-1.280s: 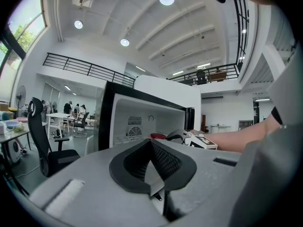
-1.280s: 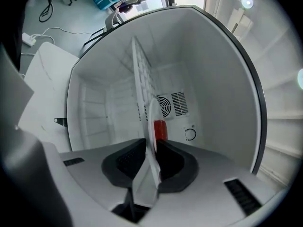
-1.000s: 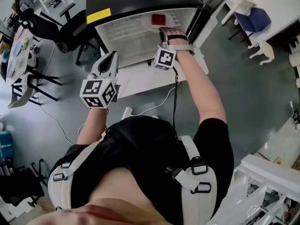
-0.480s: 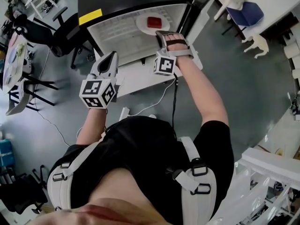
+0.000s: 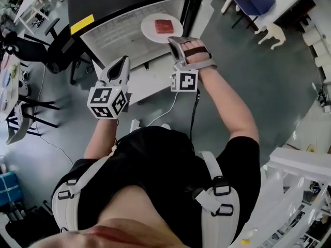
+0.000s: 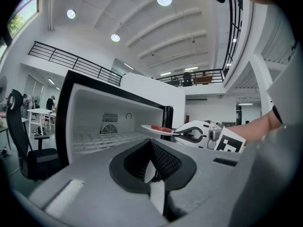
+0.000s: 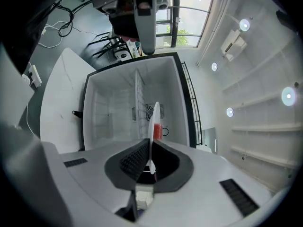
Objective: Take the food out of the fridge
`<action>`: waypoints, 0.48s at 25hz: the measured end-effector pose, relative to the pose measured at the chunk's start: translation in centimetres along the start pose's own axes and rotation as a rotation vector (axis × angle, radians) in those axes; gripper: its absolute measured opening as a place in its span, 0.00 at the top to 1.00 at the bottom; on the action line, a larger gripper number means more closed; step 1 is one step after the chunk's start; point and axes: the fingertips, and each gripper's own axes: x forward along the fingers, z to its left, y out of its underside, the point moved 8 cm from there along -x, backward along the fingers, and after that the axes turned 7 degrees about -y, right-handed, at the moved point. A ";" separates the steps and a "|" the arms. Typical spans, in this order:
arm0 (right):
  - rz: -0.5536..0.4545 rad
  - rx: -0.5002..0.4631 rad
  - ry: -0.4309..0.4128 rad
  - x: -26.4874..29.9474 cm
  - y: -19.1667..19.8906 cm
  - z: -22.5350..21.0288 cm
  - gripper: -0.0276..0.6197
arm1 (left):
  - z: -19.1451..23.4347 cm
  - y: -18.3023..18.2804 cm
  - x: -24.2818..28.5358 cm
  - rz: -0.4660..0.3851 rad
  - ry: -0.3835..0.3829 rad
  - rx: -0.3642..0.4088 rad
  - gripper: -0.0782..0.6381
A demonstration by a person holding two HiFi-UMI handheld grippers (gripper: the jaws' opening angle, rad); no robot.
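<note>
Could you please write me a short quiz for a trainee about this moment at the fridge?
1. True or false: the right gripper grips the plate by its rim.
2. What lies on the plate? A) a red piece of food B) a green apple C) nothing
3. Fill in: the left gripper holds ____.
Key: 1 true; 2 A; 3 nothing.
</note>
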 end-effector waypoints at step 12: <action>0.136 -0.067 0.039 -8.9 2.8 -0.5 0.92 | -4.1 0.6 2.0 0.014 0.164 0.010 0.89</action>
